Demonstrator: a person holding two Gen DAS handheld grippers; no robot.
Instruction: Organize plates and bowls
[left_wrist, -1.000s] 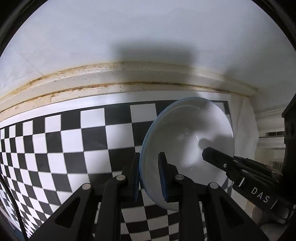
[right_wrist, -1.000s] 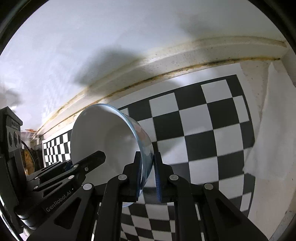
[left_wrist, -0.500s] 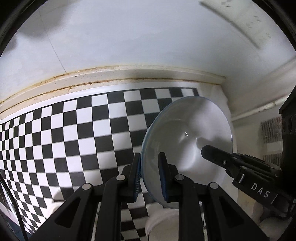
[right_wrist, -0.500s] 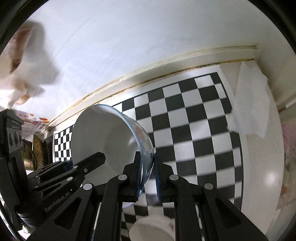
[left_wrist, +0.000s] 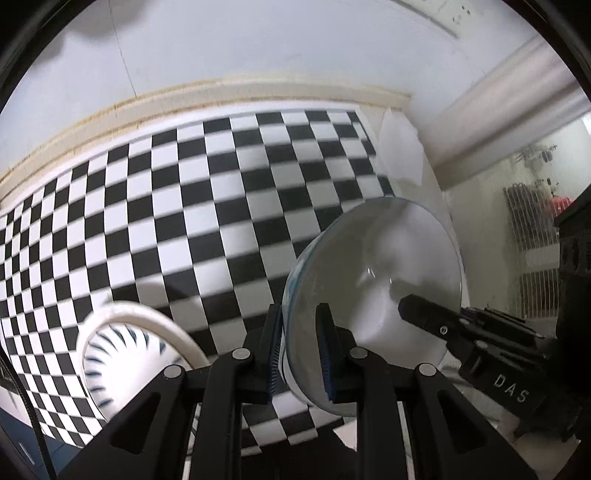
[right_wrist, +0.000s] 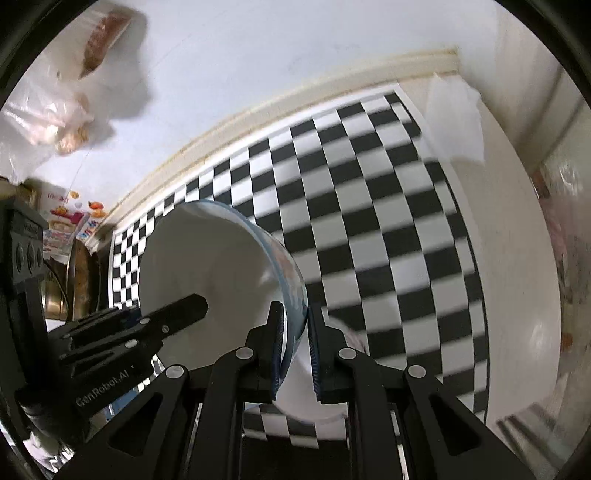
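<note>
Both grippers pitched steeply downward over the checkered counter (left_wrist: 207, 206). Left gripper (left_wrist: 300, 347) and right gripper (right_wrist: 295, 350), fingers clamped narrow on opposite rims of one white bowl (left_wrist: 373, 280), held aloft; patterned bowl (left_wrist: 122, 354) at 8 o'clock

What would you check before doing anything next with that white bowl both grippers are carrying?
1. Left gripper shut on the bowl rim: ok.
2. Right gripper shut on the opposite rim: ok.
3. Bowl clear of the checkered mat, held in the air: ok.
4. Bowl level: not ok, it looks tilted.
5. Patterned dish below the left side out of the way: cannot tell.
6. Place to set the bowl down: cannot tell.
</note>
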